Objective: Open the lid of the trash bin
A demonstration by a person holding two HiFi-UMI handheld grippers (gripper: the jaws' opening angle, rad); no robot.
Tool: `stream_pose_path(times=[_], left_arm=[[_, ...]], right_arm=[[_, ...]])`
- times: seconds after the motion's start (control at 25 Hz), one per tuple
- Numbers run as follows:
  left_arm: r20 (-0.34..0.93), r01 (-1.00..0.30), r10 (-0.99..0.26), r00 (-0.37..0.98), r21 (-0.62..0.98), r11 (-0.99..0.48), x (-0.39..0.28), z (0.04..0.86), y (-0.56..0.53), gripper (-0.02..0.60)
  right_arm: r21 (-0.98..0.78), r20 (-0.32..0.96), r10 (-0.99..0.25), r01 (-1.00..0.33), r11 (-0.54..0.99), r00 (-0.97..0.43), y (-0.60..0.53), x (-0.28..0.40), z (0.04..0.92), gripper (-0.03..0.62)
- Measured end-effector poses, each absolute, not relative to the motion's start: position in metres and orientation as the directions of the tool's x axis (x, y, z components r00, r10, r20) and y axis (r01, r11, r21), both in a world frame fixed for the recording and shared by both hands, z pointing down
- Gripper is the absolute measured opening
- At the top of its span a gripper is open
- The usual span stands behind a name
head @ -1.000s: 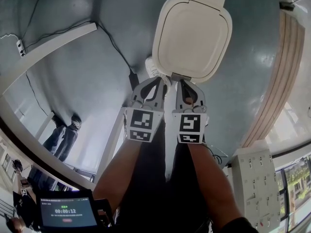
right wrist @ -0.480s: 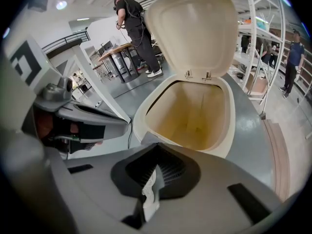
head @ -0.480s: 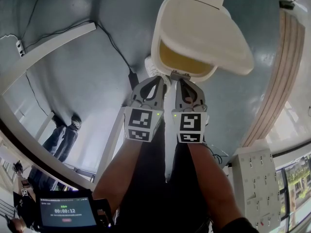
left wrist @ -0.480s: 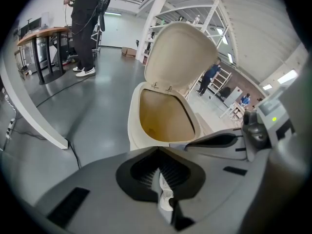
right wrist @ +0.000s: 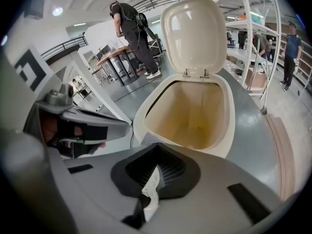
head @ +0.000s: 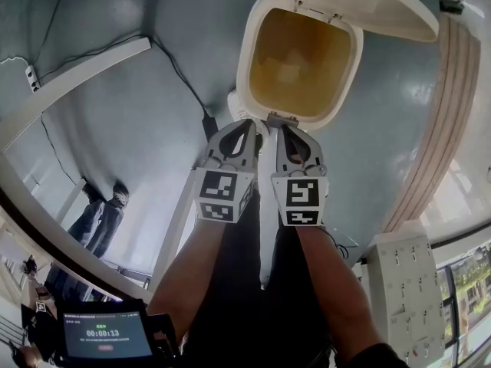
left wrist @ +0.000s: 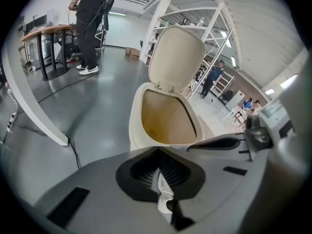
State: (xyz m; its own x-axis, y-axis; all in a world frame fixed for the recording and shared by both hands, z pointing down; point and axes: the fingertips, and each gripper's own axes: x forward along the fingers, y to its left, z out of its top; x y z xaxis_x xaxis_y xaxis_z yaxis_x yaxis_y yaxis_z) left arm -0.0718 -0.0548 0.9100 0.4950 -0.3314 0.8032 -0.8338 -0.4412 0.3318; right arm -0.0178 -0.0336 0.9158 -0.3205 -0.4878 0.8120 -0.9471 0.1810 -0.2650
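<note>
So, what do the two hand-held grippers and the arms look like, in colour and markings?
The left hand-held gripper and the right hand-held gripper have grey tapering bodies with black ribbed pads inside. Each carries a white cube with black square markers. The forearms are bare; a dark sleeve shows on the right upper arm.
</note>
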Motion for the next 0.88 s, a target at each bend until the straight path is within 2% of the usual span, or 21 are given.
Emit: stream_pose_path(times=[0.52, 0.88], left_arm=[[0.794, -0.824, -0.333, 0.508, 0.334, -0.458, -0.062, 0.908, -0.056, 0.000], [0.802, -0.820, -0.326, 0.501, 0.320, -0.474, -0.059, 0.904, -0.059, 0.000]], right_arm=[[-0.324, 0.836, -0.425, -0.938, 0.126, -0.346, -0.038, -0.016, 0.916, -0.002], [-0.327, 0.813, -0.468, -0.937, 0.128, -0.347, -0.052, -0.015, 0.901, -0.002]])
